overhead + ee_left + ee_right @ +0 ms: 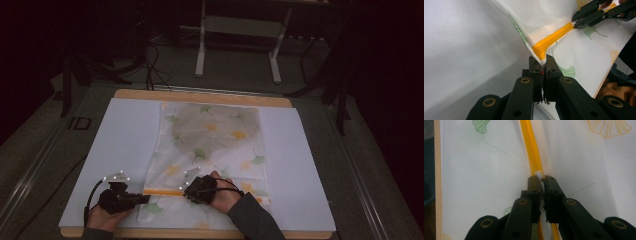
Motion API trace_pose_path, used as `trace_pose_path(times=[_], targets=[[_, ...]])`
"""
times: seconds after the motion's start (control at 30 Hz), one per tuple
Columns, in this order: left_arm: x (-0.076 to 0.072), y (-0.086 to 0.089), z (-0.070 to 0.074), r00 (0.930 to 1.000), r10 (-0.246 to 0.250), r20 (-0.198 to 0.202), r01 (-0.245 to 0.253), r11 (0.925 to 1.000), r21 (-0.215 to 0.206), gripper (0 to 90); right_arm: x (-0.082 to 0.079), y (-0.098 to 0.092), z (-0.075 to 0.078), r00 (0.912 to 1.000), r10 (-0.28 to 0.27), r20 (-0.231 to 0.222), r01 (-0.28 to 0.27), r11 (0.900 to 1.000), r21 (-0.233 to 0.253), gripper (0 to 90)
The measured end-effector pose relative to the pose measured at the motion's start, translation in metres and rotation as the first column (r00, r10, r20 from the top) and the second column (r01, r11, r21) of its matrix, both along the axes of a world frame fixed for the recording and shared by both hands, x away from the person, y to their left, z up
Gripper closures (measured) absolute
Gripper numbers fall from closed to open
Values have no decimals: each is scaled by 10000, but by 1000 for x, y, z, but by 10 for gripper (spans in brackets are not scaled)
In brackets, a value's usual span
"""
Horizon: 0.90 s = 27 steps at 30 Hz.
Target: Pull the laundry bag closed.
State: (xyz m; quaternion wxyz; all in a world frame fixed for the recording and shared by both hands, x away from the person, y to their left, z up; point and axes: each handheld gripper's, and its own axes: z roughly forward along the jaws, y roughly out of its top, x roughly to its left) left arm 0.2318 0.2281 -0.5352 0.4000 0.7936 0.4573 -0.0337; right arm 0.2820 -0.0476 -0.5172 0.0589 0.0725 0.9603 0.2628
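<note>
A white mesh bag (250, 155) printed with green and orange leaves lies flat on the table, and a greyish shape shows through its far half. An orange zipper (162, 192) runs across its near end. My left gripper (146, 198) is shut on the bag's edge at the zipper's left end (541, 51), lifting the fabric a little. Just to its right, my right gripper (187, 192) is shut on the small white zipper pull (539, 174), with the zipper (531, 150) stretching away in front of the jaws. In the left gripper view the right gripper (576, 22) pinches the zipper at upper right.
A white sheet (120, 145) covers the wooden table (200, 96). Beyond the table stand the white legs of a frame (201, 50), with cables (152, 70) on the floor. The person's sleeve (250, 220) crosses the bag's near right corner.
</note>
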Motion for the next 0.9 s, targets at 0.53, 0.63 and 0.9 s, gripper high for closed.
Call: trace_pose_path(times=[0.53,0.63,0.9], targets=[[0,0,0,10000,66,14,-66,10000,-10,871,-1,-8,0,9999,-125,-3,125,9999,-77,845],[0,1,0,10000,69,13,-69,10000,-6,871,-1,-11,0,9999,-150,-8,150,9998,-121,845],[0,1,0,10000,82,2,-82,10000,-30,871,0,-20,1,9997,-253,-1,253,9995,-199,845]])
